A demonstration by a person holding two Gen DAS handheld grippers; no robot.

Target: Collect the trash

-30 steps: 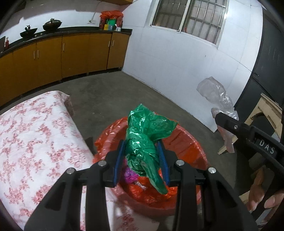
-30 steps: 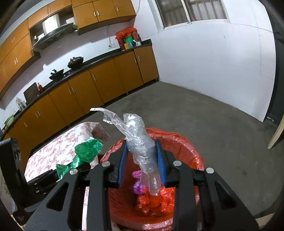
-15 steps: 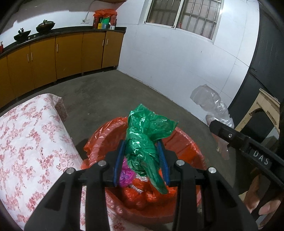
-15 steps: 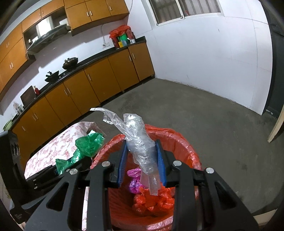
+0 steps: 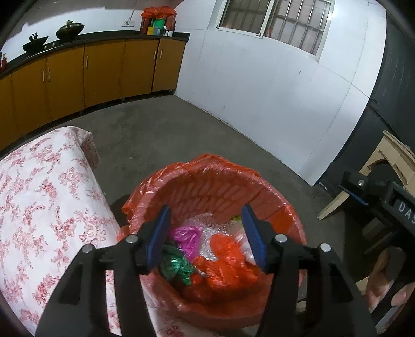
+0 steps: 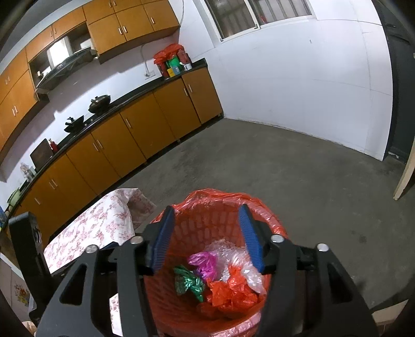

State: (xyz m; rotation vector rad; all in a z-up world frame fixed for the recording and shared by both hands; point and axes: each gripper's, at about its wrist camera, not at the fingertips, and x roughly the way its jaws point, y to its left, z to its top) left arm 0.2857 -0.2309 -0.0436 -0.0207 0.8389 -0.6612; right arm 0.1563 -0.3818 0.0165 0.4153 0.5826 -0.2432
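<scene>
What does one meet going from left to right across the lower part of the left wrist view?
Flowered tablecloth → green bag in the bin → orange bag in the bin → right gripper at the edge.

Dim indoor light overall, brightest on the white wall (image 5: 272, 90) and on the backsplash above the counter (image 6: 116, 85). Mild glare at the barred window (image 5: 275, 23). Grainy, noisy texture across the grey floor (image 6: 285, 168). Strong fisheye bending of cabinet lines, with black vignetting in all corners. Soft shadow beside the red-lined bin (image 5: 233, 181), toward the floral tablecloth's edge (image 5: 39, 207). Slightly soft focus on the near black gripper frames.
</scene>
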